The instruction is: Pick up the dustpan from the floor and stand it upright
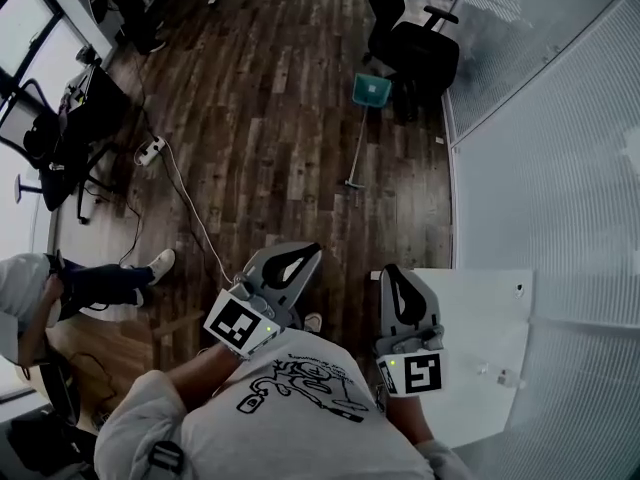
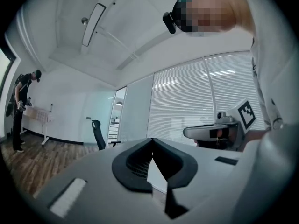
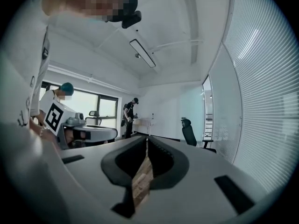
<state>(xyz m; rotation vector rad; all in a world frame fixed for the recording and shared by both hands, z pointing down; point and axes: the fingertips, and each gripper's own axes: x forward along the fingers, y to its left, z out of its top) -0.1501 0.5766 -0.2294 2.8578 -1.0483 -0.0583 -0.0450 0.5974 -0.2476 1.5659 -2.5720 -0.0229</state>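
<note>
Teal plastic dustpan with a long thin handle [image 1: 370, 90] far ahead on the dark wooden plank floor [image 1: 270, 108], lying flat, handle running back toward the wearer. Pan end just beside the black office chair [image 1: 418, 53], near its base, and close to the frosted glass wall [image 1: 540, 168] along the right edge of the room. Broad bare strip of planks between the dustpan and the two grippers. Tighter on the left: white power strip with its cable [image 1: 150, 151] trailing across the floor, and a seated person's white shoe [image 1: 161, 264] near the cable's end. On the right, white tabletop [image 1: 480, 338] against the wall, its left edge just beside the right gripper [image 1: 392, 271]. Close to the body, the left gripper [image 1: 300, 252], well apart from the dustpan. Both pairs of jaws pressed together, nothing between them; only floor and room past the tips.
</note>
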